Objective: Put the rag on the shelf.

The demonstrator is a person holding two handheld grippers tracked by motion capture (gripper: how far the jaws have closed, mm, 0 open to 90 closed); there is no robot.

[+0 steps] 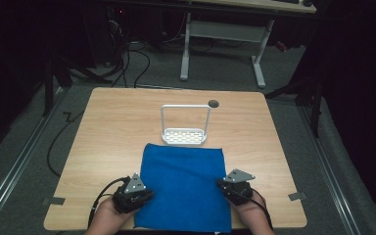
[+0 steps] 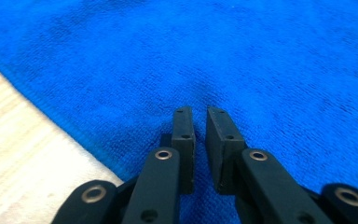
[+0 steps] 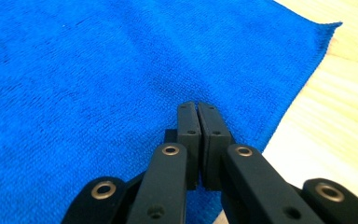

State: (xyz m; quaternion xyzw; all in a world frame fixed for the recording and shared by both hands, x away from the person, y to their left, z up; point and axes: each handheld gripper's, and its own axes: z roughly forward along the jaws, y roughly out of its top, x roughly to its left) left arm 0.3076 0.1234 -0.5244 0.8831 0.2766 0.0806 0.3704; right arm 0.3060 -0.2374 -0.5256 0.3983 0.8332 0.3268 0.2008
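two black grippers sit at the near corners of a blue cloth (image 1: 183,183), one at each side edge, apparently placed to lift or fold it. left gripper (image 2: 199,116): jaws narrow, a slim gap between the flat pads, nothing visibly pinched. right gripper (image 3: 198,109): jaws pressed together above the cloth, not clearly holding it. the cloth lies flat on the pale wood-grain worktop (image 1: 112,127), soft and finely looped, roughly square. behind it stands a white perforated rack (image 1: 184,132) with a tall loop handle.
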